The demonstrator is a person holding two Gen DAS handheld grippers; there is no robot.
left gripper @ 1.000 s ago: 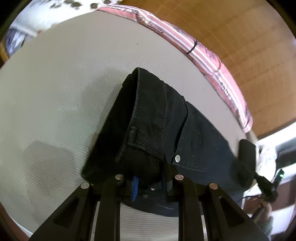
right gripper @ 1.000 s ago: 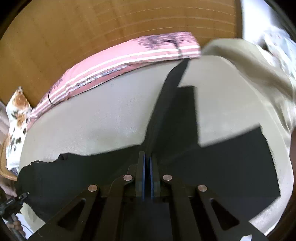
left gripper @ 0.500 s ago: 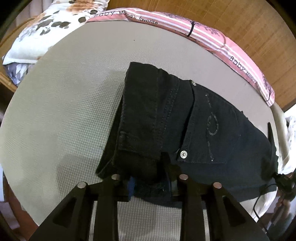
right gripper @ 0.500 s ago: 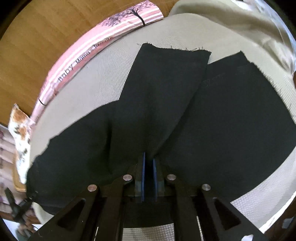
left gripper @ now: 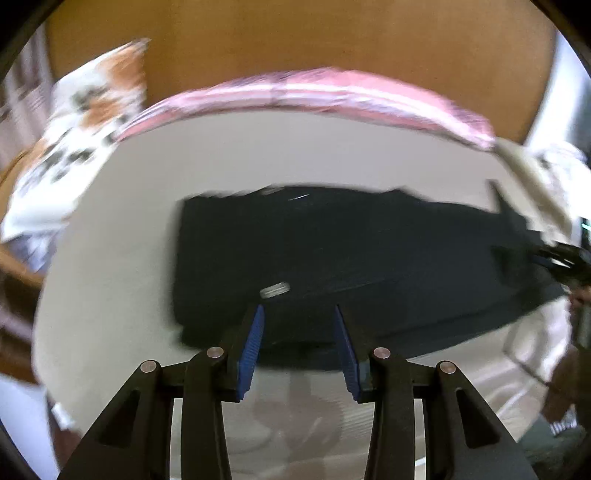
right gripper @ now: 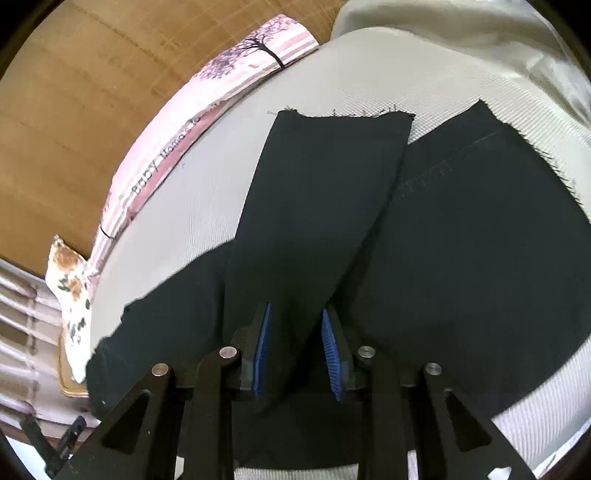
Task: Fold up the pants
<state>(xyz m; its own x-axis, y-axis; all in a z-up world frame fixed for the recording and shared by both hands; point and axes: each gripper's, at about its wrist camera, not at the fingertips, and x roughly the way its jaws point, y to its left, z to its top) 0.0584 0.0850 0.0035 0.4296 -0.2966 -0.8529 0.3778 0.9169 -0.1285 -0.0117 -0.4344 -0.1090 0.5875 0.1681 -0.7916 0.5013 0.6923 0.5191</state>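
Note:
The black pants (left gripper: 332, 251) lie flat on the grey-white bed sheet (left gripper: 258, 155), waist end at the left in the blurred left wrist view. My left gripper (left gripper: 298, 314) is open and empty, just above the near edge of the waist. In the right wrist view the two legs (right gripper: 325, 192) lie one partly over the other, frayed hems at the far end. My right gripper (right gripper: 295, 317) is open, its jaws on either side of the upper leg's near part, holding nothing.
A pink striped pillow (left gripper: 332, 88) lies along the far edge by the wooden wall (right gripper: 74, 110). A floral pillow (left gripper: 85, 110) sits at the left. A beige blanket (right gripper: 461, 33) is bunched at the far right. The other gripper (left gripper: 561, 258) shows at the right edge.
Both grippers have opened and let go of the pants. The left gripper pulled back and swung, blurring its view. The lifted leg now lies flat over the other.

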